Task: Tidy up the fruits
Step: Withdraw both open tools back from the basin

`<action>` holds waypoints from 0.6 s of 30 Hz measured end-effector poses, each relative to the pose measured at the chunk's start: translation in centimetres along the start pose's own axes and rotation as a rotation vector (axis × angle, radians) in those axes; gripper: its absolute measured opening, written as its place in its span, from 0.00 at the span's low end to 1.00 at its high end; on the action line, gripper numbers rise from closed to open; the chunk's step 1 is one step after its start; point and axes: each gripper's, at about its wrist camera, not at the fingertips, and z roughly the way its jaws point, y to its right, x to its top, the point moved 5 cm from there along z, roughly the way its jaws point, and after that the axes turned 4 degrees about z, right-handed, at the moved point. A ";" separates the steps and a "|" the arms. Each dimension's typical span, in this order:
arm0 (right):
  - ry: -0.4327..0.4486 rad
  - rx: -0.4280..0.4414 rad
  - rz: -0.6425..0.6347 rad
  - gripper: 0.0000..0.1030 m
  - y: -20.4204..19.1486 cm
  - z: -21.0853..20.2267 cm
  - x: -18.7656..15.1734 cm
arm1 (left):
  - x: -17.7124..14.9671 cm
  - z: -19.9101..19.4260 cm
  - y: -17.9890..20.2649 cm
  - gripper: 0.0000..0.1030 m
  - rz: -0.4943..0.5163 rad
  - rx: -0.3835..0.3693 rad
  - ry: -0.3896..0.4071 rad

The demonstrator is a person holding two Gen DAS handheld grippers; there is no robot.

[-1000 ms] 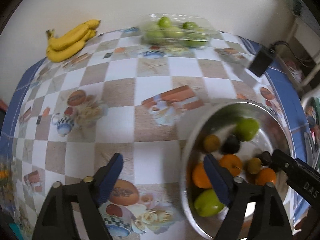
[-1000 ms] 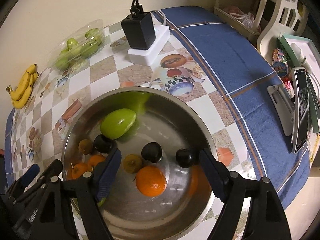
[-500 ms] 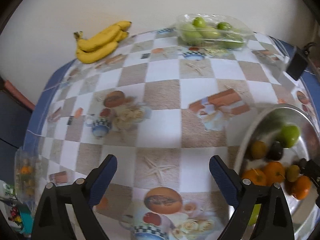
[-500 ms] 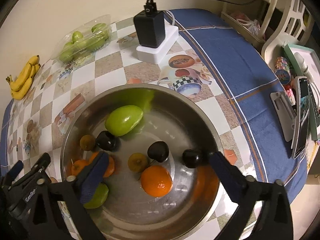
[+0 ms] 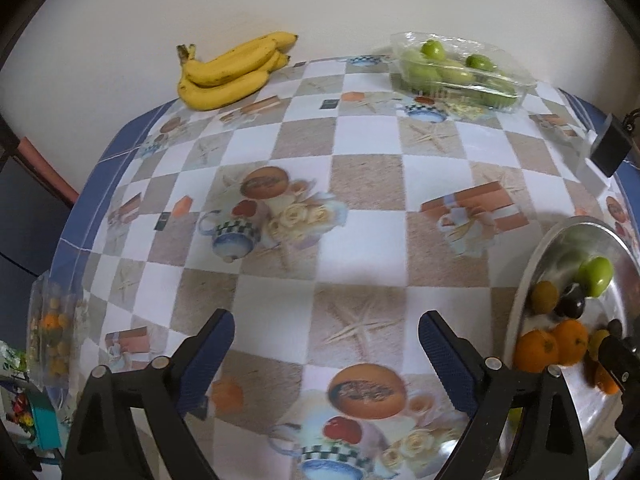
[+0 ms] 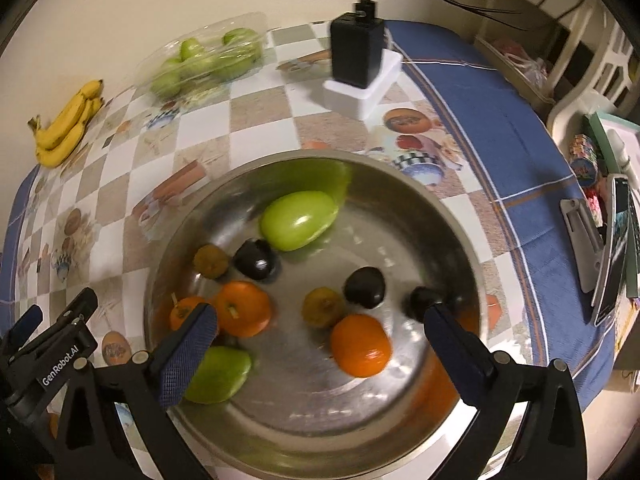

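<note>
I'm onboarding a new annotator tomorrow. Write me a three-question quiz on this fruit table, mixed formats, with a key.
1. True or false: the bananas lie inside the steel bowl.
2. How many orange fruits sit in the bowl in the right wrist view?
3. Multiple choice: what are the right tongs holding? A) a dark plum B) nothing, open above the bowl C) the clear tray of green fruit

Key
1. False. They lie on the tablecloth near the wall, far from the bowl.
2. Three: two close together at the left, one nearer the middle.
3. B.
</note>
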 end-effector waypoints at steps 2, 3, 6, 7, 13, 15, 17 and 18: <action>0.003 0.008 -0.008 1.00 -0.5 -0.2 -0.2 | -0.3 0.0 -0.8 0.93 -0.007 0.014 -0.001; 0.006 0.014 -0.011 1.00 -0.8 -0.3 -0.3 | -0.5 0.0 -1.3 0.93 -0.011 0.022 -0.002; 0.007 0.030 -0.020 1.00 -1.3 -0.6 -0.9 | -1.2 -0.1 -2.4 0.93 -0.031 0.027 -0.010; 0.006 0.031 -0.026 1.00 -1.5 -0.6 -1.1 | -1.6 -0.1 -2.8 0.93 -0.040 0.024 -0.021; 0.006 0.019 -0.061 1.00 -2.3 -1.0 -2.4 | -3.0 -0.7 -3.6 0.93 -0.031 0.046 -0.025; 0.005 0.025 -0.064 1.00 -2.4 -1.2 -3.1 | -3.6 -1.1 -3.8 0.93 -0.020 0.043 -0.028; 0.006 0.029 -0.068 1.00 -2.6 -1.5 -3.9 | -4.2 -1.4 -4.1 0.93 -0.021 0.042 -0.040; 0.007 0.030 -0.068 1.00 -2.7 -1.6 -4.1 | -4.5 -1.6 -4.4 0.93 -0.026 0.039 -0.044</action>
